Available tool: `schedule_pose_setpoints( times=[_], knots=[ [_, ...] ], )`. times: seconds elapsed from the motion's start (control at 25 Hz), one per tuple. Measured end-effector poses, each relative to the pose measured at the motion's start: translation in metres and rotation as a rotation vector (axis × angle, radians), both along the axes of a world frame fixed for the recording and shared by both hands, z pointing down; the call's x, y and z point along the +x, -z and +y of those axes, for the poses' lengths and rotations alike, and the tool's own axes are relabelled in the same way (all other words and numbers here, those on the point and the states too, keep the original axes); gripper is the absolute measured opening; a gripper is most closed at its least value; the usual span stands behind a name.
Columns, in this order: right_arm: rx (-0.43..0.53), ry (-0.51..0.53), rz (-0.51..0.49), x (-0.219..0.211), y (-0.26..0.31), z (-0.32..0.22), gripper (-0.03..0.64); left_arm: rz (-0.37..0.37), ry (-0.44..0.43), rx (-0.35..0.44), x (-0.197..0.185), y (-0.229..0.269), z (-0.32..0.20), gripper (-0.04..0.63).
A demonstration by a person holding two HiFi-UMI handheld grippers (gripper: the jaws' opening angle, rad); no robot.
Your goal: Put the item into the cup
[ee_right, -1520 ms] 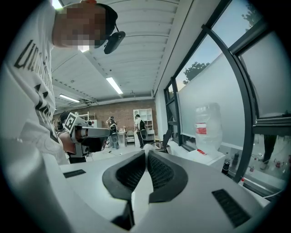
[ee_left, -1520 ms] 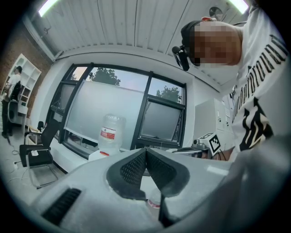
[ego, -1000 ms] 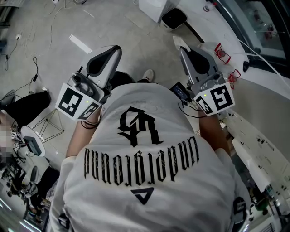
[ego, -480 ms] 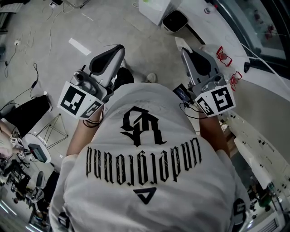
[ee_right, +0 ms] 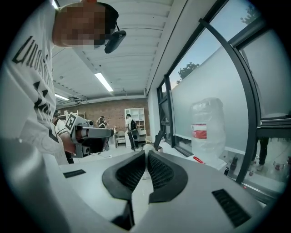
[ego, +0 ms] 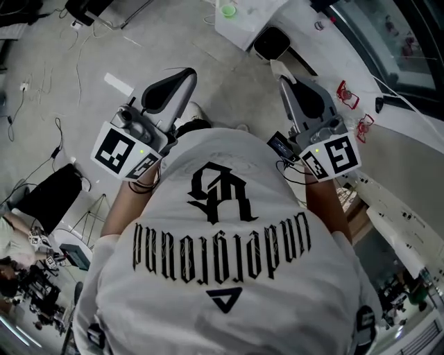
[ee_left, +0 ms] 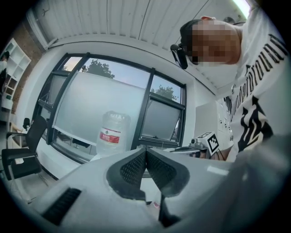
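Two grippers are held out at chest height by a person in a white T-shirt (ego: 229,277) with black lettering. The left gripper (ee_left: 145,150) points about level. Its fingers (ee_left: 133,169) are pressed together, tip against tip, with nothing pinched between them. The right gripper (ee_right: 146,153) tips slightly downward, and its fingers (ee_right: 160,173) are likewise shut on each other and hold nothing.

A large clear water jug (ee_left: 112,133) with a red label stands ahead of the left fingers, a little to their left, in front of a dark-framed window (ee_left: 113,98). An office chair (ee_left: 20,154) is far off to their left.

From the head view, the grey floor (ego: 83,62) lies below and beyond both pairs of fingers. A white tabletop (ego: 402,149) runs along the right of the right fingers. Two small red things (ego: 345,90) lie on it, just beside those fingers and apart from them. Farther ahead, between the two pairs of fingers, stands a white bin (ego: 272,43) with a dark opening. Just beyond it, a small green round thing (ego: 227,10) rests on another white surface. Whether that green thing is the cup, or the red things the item, cannot be told. None of them touches the fingers.
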State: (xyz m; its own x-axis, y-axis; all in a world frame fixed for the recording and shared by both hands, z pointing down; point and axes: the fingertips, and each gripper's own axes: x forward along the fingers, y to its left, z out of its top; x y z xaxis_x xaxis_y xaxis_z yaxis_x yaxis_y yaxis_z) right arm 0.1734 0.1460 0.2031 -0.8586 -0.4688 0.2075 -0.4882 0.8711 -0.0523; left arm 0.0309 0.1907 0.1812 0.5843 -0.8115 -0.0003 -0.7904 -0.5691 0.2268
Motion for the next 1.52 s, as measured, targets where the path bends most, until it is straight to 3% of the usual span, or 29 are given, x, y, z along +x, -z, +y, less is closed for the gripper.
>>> schedule_pose_setpoints(
  times=[0.32, 0.6, 1.12, 1.52],
  knots=[
    [0.009, -0.080, -0.006, -0.064, 0.009, -0.017, 0.025, 0.007, -0.073, 0.004, -0.067, 0.003, -0.028, 0.015],
    [-0.007, -0.103, 0.005, -0.091, 0.000, -0.022, 0.025, 0.013, -0.086, -0.018, -0.097, -0.011, -0.038, 0.015],
    [-0.030, -0.089, 0.010, -0.086, -0.019, -0.072, 0.025, -0.021, -0.062, -0.052, -0.094, -0.025, -0.083, 0.015],
    [-0.030, -0.098, -0.013, -0.057, -0.023, -0.126, 0.025, -0.055, -0.085, -0.046, -0.060, -0.026, -0.145, 0.014]
  ],
)
